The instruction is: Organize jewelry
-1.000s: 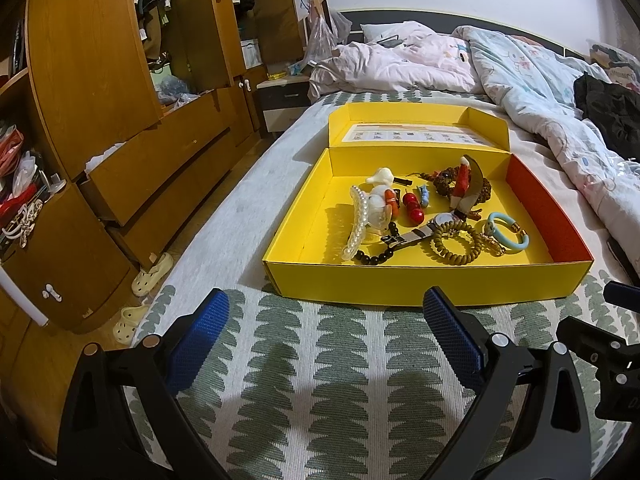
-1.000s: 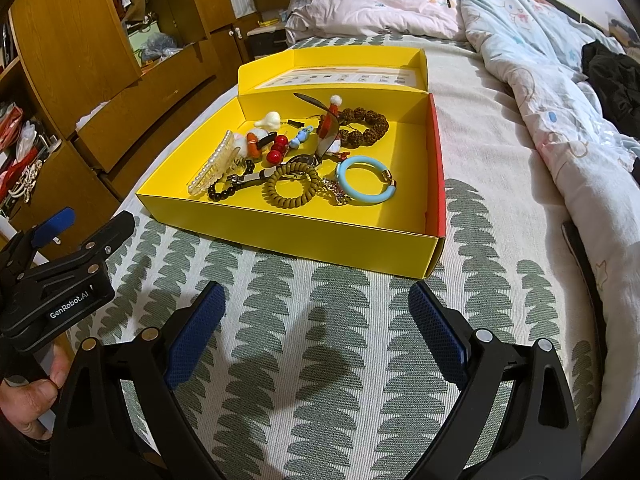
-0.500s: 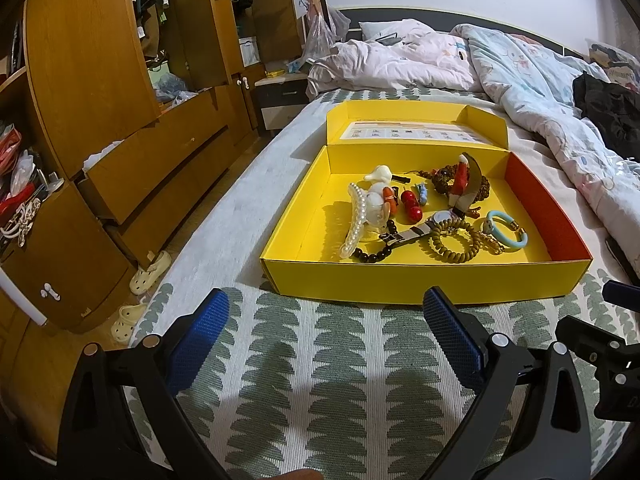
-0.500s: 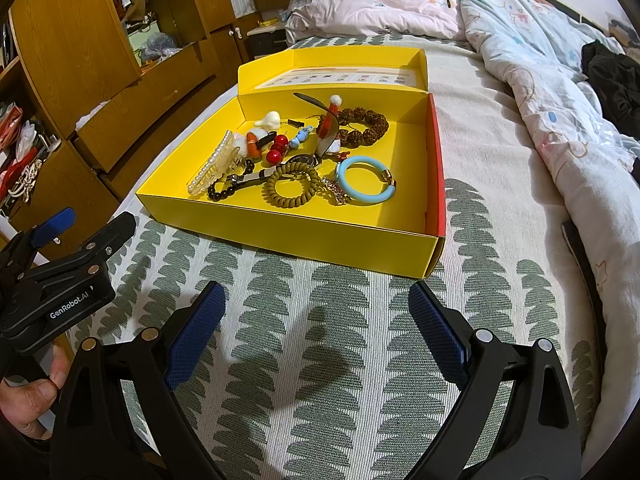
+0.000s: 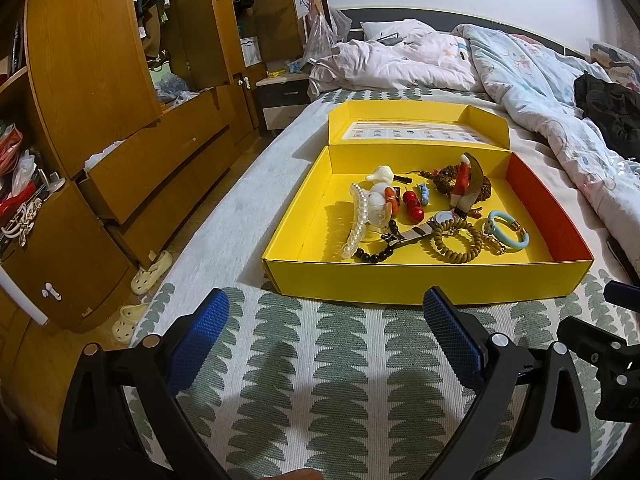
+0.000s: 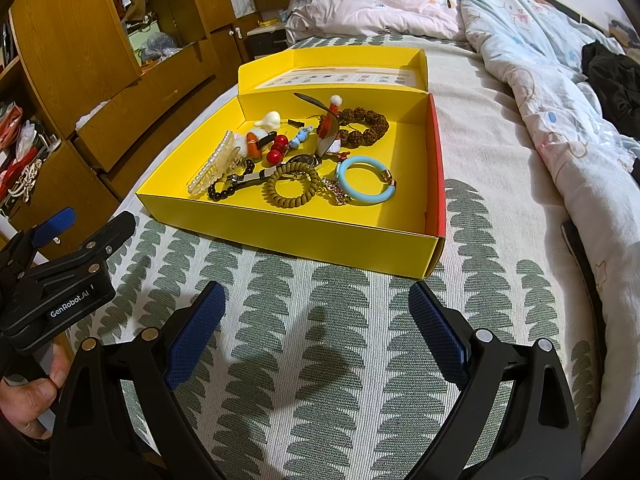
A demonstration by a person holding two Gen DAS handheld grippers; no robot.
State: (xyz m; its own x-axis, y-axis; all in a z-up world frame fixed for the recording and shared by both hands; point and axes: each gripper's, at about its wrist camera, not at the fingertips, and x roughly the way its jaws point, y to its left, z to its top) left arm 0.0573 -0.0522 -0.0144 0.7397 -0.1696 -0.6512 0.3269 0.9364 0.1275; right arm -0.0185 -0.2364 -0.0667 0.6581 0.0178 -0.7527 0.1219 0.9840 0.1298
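Note:
An open yellow box [image 5: 424, 284] [image 6: 280, 228] lies on the bed with a heap of jewelry inside: a pearl hair clip [image 5: 358, 220] [image 6: 210, 170], a light blue bangle [image 5: 508, 232] [image 6: 366, 182], an olive coil bracelet [image 5: 456, 244] [image 6: 292, 186], red beads [image 5: 414, 208], a brown bead bracelet [image 6: 366, 126] and a black bead string [image 5: 374, 256]. My left gripper [image 5: 326, 338] is open and empty, just short of the box's front wall. My right gripper [image 6: 316, 330] is open and empty, also short of the box.
The bed has a green leaf-patterned cover [image 5: 320, 380]. A crumpled quilt [image 5: 540, 92] and dark clothes [image 5: 608, 108] lie to the right. A wooden wardrobe with open drawers [image 5: 120, 140] stands to the left, slippers [image 5: 150, 272] on the floor below.
The left gripper has drawn slightly closer to the box. The right gripper has not moved. Both stay open.

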